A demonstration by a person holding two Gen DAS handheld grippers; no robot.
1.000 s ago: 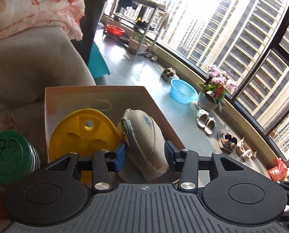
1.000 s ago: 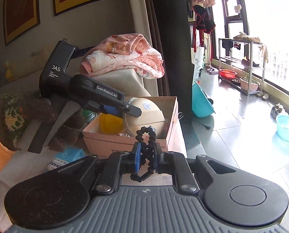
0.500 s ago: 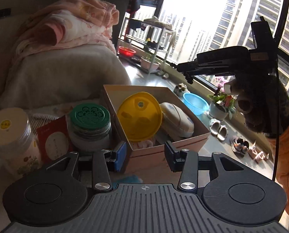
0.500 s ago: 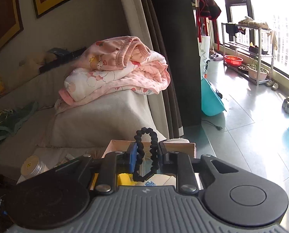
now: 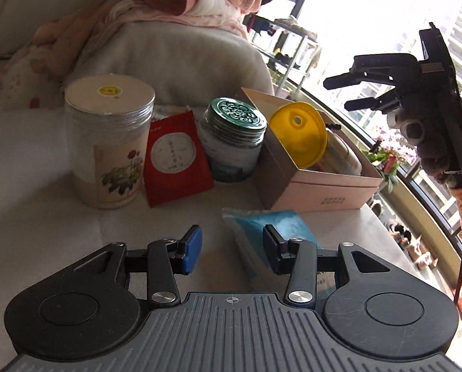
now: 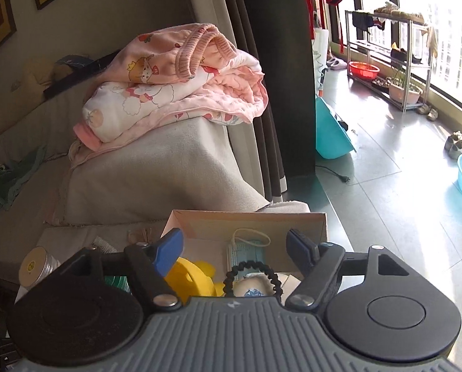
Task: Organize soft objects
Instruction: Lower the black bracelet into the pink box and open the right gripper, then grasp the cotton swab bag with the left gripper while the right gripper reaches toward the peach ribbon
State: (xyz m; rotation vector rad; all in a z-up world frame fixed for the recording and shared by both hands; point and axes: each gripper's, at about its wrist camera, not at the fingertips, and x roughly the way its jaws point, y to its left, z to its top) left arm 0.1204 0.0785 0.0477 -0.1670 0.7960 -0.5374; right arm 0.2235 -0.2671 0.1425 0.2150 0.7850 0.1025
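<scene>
The left hand-held gripper (image 5: 232, 248) hovers low over the bench (image 5: 60, 223) with its jaws apart and nothing between them. A blue soft pack in clear wrap (image 5: 271, 229) lies just ahead of the gripper, partly under its right pad and on the near side of the pink cardboard box (image 5: 324, 190), apart from the box wall. The right hand-held gripper (image 6: 234, 248) is raised above the box with its jaws wide apart and empty. Directly below it a black beaded hair tie (image 6: 252, 274) rests inside the box on a cream pouch (image 6: 252, 288), next to a yellow plastic lid (image 6: 193, 274) and a blue face mask (image 6: 246, 252) toward the far wall of the box. The likely step in hand is collection of the blue pack for the box. Centre the left jaws across the narrow width of the pack, lower until both pads straddle it, then close gently; the wrap looks slippery, so grip the filled body, not the loose edge. Left of the box stand a green-lidded jar (image 5: 234, 145), a red packet (image 5: 175, 158) and a flower-printed canister (image 5: 109, 142); approach from the near side to avoid them. Beyond the box, pink bedding (image 6: 175, 86) lies on a grey-covered seat.
</scene>
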